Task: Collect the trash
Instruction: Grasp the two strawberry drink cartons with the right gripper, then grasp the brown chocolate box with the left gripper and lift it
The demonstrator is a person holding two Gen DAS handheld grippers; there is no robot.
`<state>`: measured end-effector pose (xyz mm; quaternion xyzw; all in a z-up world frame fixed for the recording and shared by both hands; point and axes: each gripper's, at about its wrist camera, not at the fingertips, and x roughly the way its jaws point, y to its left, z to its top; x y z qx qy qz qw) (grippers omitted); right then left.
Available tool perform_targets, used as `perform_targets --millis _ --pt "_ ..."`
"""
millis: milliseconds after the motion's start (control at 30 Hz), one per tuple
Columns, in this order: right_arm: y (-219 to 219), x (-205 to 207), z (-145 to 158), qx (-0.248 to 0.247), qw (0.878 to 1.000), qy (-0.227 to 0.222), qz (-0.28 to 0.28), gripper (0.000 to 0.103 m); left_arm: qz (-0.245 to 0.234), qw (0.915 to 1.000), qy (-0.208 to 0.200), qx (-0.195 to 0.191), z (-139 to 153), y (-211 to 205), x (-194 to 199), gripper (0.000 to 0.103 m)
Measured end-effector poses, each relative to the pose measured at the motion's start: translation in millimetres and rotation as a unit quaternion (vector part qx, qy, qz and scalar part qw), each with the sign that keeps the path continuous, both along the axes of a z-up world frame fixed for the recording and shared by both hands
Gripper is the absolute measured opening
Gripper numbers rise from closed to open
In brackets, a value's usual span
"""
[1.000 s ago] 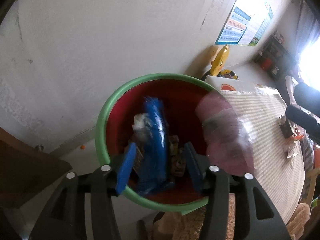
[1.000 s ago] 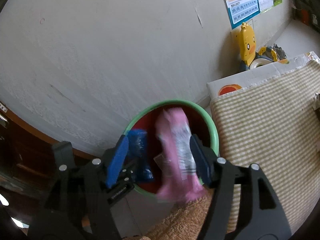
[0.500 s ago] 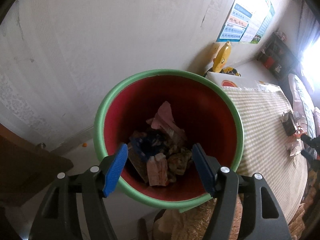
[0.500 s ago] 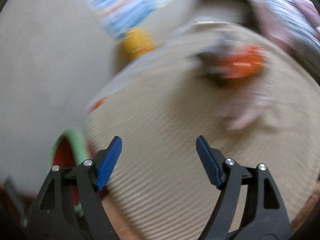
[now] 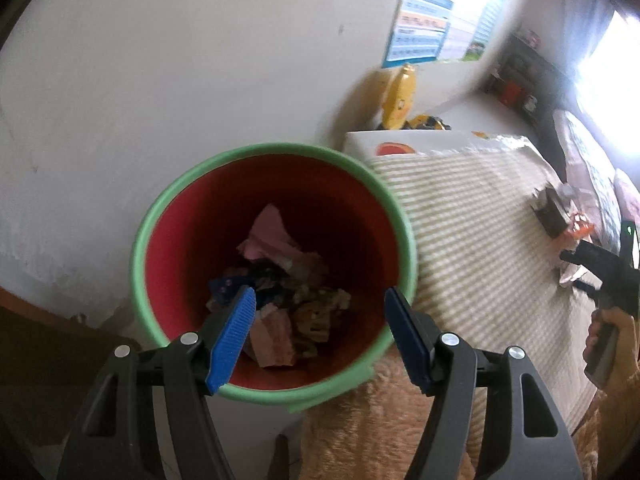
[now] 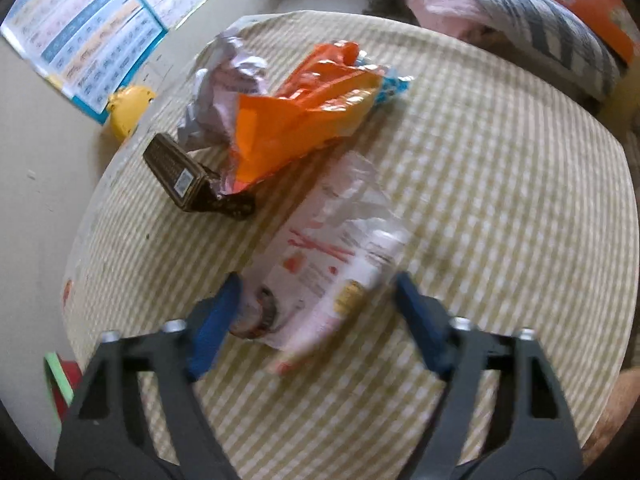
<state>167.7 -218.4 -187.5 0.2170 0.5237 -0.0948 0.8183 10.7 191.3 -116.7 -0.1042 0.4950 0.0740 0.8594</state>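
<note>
A red bin with a green rim (image 5: pixel 276 147) stands beside the table and holds crumpled pink and blue wrappers (image 5: pixel 276 280). My left gripper (image 5: pixel 320 296) hangs open over the bin with nothing between its blue pads. On the checked tablecloth (image 6: pixel 500 184) lies a white and pink wrapper (image 6: pixel 332 264). My right gripper (image 6: pixel 318 280) straddles it, jaws closing, pads not visibly pressing. Behind it lie an orange wrapper (image 6: pixel 296 120), a silver wrapper (image 6: pixel 224 88) and a dark brown box (image 6: pixel 180 172). In the left wrist view the right gripper (image 5: pixel 572 270) shows at the far right, held by a hand (image 5: pixel 608 336).
The bin's edge (image 6: pixel 56 376) shows at the table's lower left. A yellow duck toy (image 5: pixel 400 96) and a wall poster (image 5: pixel 432 28) are behind the table. Striped bedding (image 6: pixel 540 12) lies beyond the table's far edge. A tan furry seat (image 5: pixel 384 420) sits below the bin.
The blue and pink wrappers have dropped into the bin. My left gripper has widened and shifted slightly. My right gripper has swung from the bin down to the table, over the white and pink wrapper.
</note>
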Motion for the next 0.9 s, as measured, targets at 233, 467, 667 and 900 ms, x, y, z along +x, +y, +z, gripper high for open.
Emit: perform_targets --millis 233,467,667,900 --pt "-9 -60 29 0.017 0.995 -0.033 0.088 0.037 -0.053 0.9985 -0.007 -0.008 9 -62 26 0.064" --pt "-35 -130 26 0.085 0.993 -0.030 0.080 0.037 -0.153 0.9879 -0.010 -0.025 6 -170 70 0.064" --pt "-52 -132 12 0.107 0.992 -0.034 0.060 0.037 -0.196 0.9802 -0.017 -0.023 4 -257 118 0.064" --pt "-50 -131 17 0.123 0.988 -0.052 0.082 0.038 -0.172 0.9849 -0.015 0.008 -3 -301 175 0.064"
